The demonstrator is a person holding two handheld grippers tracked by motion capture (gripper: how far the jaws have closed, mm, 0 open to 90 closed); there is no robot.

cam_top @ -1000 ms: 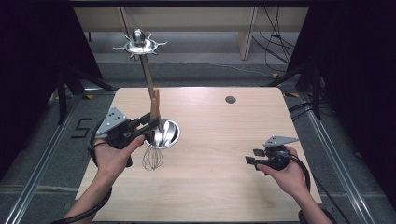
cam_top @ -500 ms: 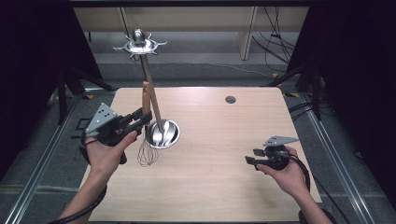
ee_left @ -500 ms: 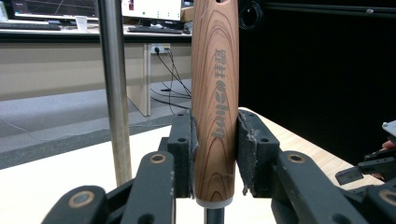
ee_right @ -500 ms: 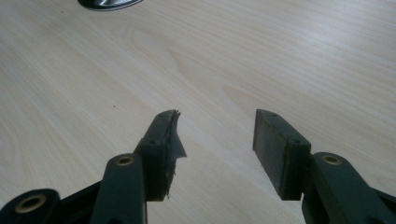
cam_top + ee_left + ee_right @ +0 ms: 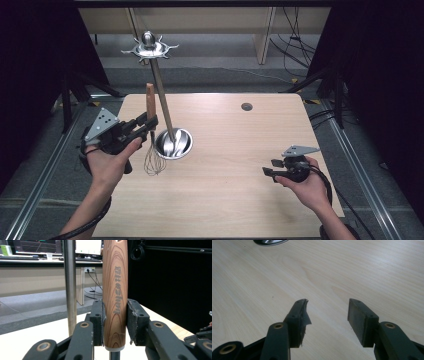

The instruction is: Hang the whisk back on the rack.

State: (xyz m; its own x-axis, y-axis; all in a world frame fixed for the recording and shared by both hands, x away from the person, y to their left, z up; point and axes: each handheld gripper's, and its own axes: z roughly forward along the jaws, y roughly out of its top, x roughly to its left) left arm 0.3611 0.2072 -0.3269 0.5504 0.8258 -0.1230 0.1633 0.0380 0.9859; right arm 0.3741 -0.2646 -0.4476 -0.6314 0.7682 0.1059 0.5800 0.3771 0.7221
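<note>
Whisk [image 5: 150, 131] upright, clamped in left hand-held gripper [image 5: 150, 121].

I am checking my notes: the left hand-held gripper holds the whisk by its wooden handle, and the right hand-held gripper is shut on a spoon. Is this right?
Not quite. The right hand-held gripper is open and holds nothing, as the right gripper view shows. The left hand-held gripper does hold the whisk by its wooden handle.

Along the whisk handle [image 5: 115, 290] in your left gripper view, dark print runs lengthwise: Latin letters that look like "buyer", then two characters too unclear to make out.
</note>
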